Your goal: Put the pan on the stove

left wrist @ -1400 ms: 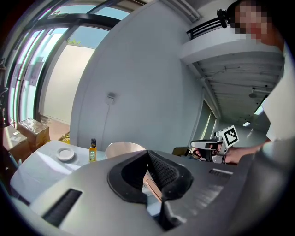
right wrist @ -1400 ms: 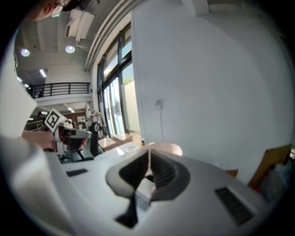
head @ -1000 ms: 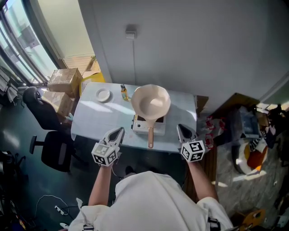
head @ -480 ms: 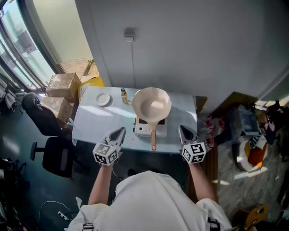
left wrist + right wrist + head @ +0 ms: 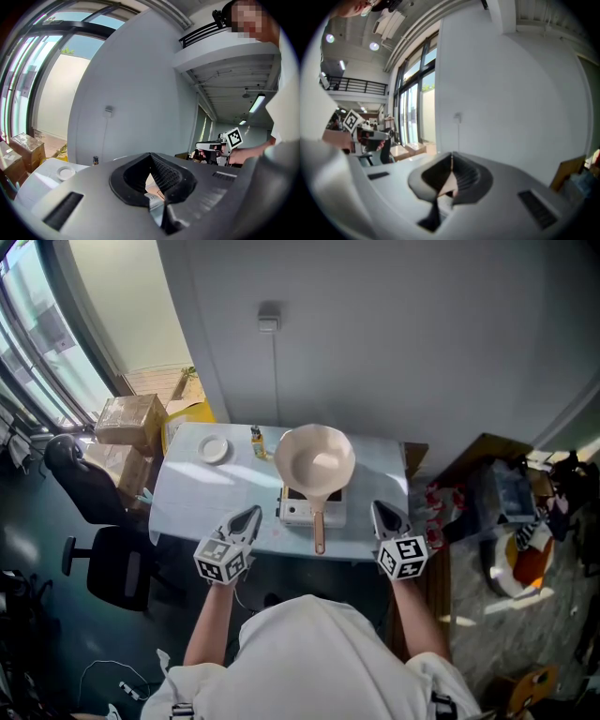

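- head view: we see the pan [image 5: 315, 457] sitting on the stove [image 5: 298, 512], which stands on the pale tabletop [image 5: 187, 493] close to its near edge. the pan's handle [image 5: 319, 529] points back toward us and reaches past the stove's front.
- the left claw [image 5: 250, 512] hovers over the near edge of the tabletop, left of the stove and apart from it.
- the right claw [image 5: 379, 508] hovers over the near edge on the other side, to the right of the handle, and touches nothing.
- left gripper view: we find this claw's jaws pressed together with nothing caught between them. the other gripper shows off to the right.
- right gripper view: here too the jaws are closed tight on each other and hold nothing.
- toward the far left of the tabletop lies a small white dish [image 5: 215, 448]. a little bottle [image 5: 255, 437] stands between it and the pan, near the pan's left rim.
- on the floor to the left of the tabletop we see cardboard boxes [image 5: 127, 415] and a dark office chair [image 5: 94, 512].
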